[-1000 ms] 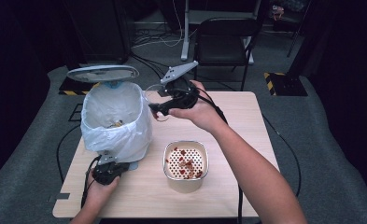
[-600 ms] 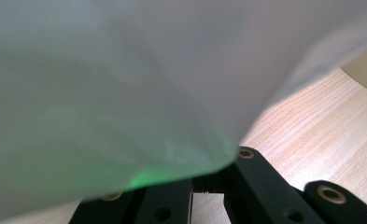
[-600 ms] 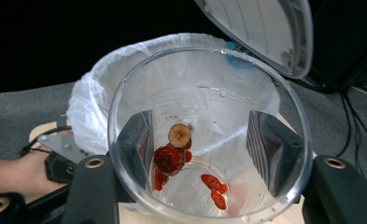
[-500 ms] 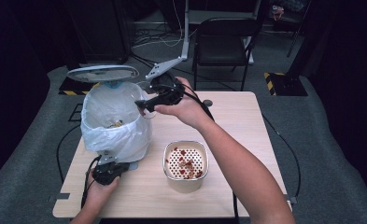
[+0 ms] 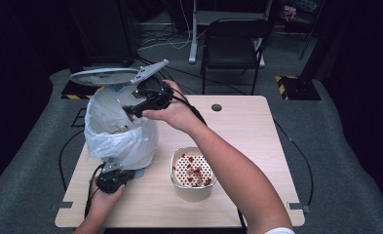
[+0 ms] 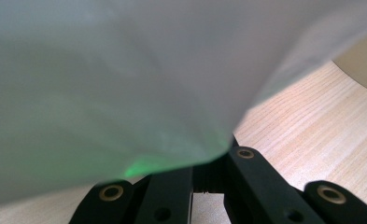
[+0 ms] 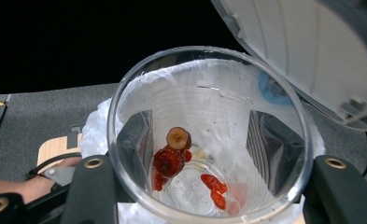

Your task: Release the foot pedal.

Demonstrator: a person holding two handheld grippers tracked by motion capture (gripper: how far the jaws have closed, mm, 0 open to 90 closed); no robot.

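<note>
Right gripper: clamped on a clear plastic cup, tilted over the bin's opening.
Cup contents: red dried fruit pieces at the bottom.
Left gripper: jaws closed, at the foot of the bag-lined bin on the tabletop.
Bin lid: raised.
Strainer bowl: just beside the bin, holding fruit bits.

One cup, one bin, one strainer bowl.

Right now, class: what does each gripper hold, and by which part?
Right gripper: clear plastic cup, by its side walls. Left gripper: white bin bag, pinched at its lower edge.
</note>
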